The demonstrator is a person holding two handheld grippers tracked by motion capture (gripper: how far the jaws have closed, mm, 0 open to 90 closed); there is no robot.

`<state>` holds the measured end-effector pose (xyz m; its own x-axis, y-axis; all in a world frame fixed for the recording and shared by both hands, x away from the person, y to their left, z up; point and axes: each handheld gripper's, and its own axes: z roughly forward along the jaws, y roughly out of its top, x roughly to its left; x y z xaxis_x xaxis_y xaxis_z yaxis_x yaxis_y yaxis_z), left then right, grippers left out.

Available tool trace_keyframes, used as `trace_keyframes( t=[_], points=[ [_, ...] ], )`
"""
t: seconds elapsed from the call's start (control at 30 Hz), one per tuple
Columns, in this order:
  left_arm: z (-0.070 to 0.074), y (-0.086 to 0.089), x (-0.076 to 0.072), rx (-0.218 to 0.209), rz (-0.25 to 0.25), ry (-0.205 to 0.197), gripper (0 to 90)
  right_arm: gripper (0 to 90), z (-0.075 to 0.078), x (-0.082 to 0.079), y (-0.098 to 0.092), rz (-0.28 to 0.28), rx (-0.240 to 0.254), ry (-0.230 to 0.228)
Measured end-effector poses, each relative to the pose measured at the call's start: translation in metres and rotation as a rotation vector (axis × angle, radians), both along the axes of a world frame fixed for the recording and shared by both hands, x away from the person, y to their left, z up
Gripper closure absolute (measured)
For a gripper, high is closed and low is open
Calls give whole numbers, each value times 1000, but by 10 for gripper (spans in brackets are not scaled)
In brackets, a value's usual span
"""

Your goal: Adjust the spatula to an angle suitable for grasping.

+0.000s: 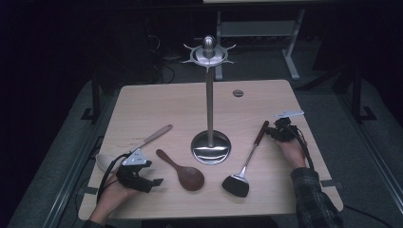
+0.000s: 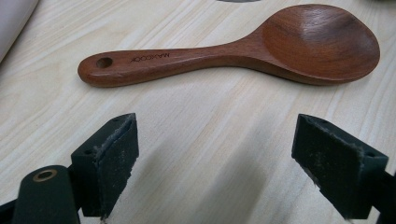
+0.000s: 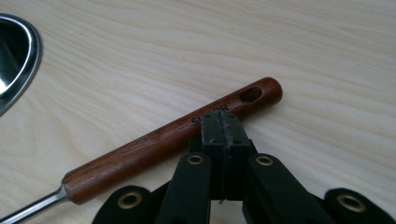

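**Right tongs at the spatula handle, left tongs facing the wooden spoon**

Layout: the spatula (image 1: 244, 164) lies on the counter (image 1: 142, 102), right of the stand (image 1: 209, 102), black blade near, wooden handle pointing far and right. The wooden spoon (image 1: 183, 171) lies left of the stand's base, bowl near. A pale ladle (image 1: 135, 145) lies further left.

Right tongs (image 3: 223, 122): jaws together, nothing between them, tips at the handle's far end beside the hanging hole. Whether the tips touch the wood I cannot tell.

Left tongs (image 2: 215, 156): jaws wide apart, low over the counter, the spoon lying crosswise just beyond them, untouched.

Handling, judged: the spatula looks stiff and fairly light, blade-heavy. Its round, varnished handle could roll or slip, so grip mid-handle across its width, not at the hole.

Views: the right gripper view gives the hole and part of a printed mark on the handle; the high view gives the stand's hooked top (image 1: 209, 54). The left gripper view gives the spoon's own hole and lettering.
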<state>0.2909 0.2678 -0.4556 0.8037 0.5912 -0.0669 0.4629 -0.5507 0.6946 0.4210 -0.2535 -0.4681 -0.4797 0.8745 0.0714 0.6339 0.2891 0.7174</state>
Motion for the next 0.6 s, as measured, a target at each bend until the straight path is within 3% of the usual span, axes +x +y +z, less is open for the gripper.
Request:
trace_keyframes(
  t=[0.6],
  points=[
    [0, 1, 0, 1, 5, 1, 143, 900, 2, 4, 38, 92, 15, 4]
  ],
)
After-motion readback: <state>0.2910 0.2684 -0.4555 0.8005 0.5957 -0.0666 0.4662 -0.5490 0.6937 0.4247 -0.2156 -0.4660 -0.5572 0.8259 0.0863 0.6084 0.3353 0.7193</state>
